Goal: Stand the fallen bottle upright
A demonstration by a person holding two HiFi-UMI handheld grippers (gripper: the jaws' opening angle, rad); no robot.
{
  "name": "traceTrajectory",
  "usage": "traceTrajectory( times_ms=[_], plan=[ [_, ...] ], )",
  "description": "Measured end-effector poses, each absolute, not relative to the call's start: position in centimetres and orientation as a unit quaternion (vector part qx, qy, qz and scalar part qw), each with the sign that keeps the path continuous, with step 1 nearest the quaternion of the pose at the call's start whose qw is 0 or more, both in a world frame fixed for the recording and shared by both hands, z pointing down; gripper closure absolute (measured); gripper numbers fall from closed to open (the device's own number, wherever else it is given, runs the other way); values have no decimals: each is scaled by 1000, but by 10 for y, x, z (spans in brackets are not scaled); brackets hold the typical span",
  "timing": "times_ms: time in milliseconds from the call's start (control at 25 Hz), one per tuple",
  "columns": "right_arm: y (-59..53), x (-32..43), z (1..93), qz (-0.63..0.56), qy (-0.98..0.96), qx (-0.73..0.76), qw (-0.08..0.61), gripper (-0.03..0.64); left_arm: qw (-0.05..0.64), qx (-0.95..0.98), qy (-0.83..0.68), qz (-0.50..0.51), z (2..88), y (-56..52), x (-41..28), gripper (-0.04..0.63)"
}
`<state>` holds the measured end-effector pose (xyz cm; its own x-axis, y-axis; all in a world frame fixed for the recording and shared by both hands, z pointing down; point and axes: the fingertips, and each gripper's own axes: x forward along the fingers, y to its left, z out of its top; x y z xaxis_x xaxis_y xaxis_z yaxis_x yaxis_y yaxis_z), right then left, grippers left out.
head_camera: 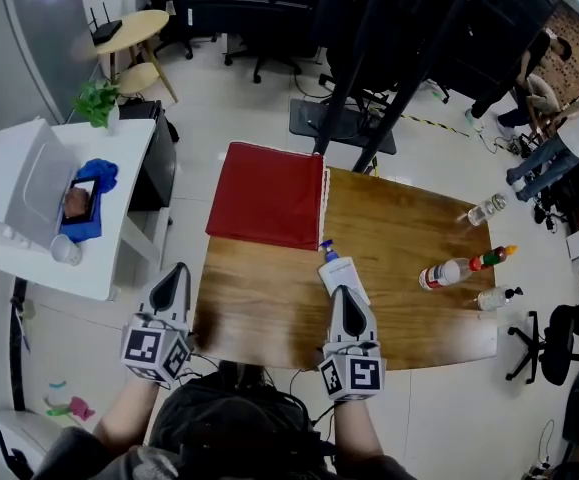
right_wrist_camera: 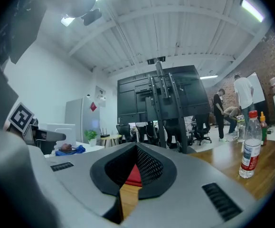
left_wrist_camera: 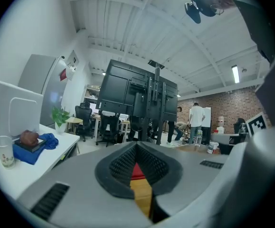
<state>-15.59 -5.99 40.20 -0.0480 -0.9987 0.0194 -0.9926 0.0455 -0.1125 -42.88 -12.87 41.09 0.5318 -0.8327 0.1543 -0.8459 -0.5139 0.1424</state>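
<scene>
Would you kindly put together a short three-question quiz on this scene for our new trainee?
1. True or false: the red-capped bottle stands upright on the wooden table.
2. What lies on the table just ahead of the right gripper? A) white bottle with a blue pump B) green mug C) black tray
3. Fill in: the jaws of the right gripper and of the left gripper are both ____.
Key: 1 true; 2 A; 3 shut, with nothing between them.

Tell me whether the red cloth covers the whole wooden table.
No: the red cloth covers only the far left corner of the table, leaving bare wood elsewhere.
</scene>
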Motion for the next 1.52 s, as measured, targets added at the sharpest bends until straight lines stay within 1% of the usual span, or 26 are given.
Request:
traceTrajectory(
  times_ms=[200,400,640,880,1040,1520],
  plan=[
    [-67,-161,401,-44,706,-706,35,617,105,884,-454,36,419,-139,-428,586],
    [-69,-166,400,-35,692,-721,15,617,113,895,-429,39,427,-155,-428,586],
    [-62,-155,398,-40,665,-745,-3,618,139,905,-399,59,449,-169,-418,584],
    [-65,-127,393,-36,663,-747,-1,617,129,907,-396,58,442,-176,-390,584],
    [-68,-88,395,-34,671,-741,8,617,122,904,-407,54,439,-172,-355,584],
    [-50,62,407,-44,729,-683,25,618,111,879,-460,56,444,-120,-205,584]
  ],
)
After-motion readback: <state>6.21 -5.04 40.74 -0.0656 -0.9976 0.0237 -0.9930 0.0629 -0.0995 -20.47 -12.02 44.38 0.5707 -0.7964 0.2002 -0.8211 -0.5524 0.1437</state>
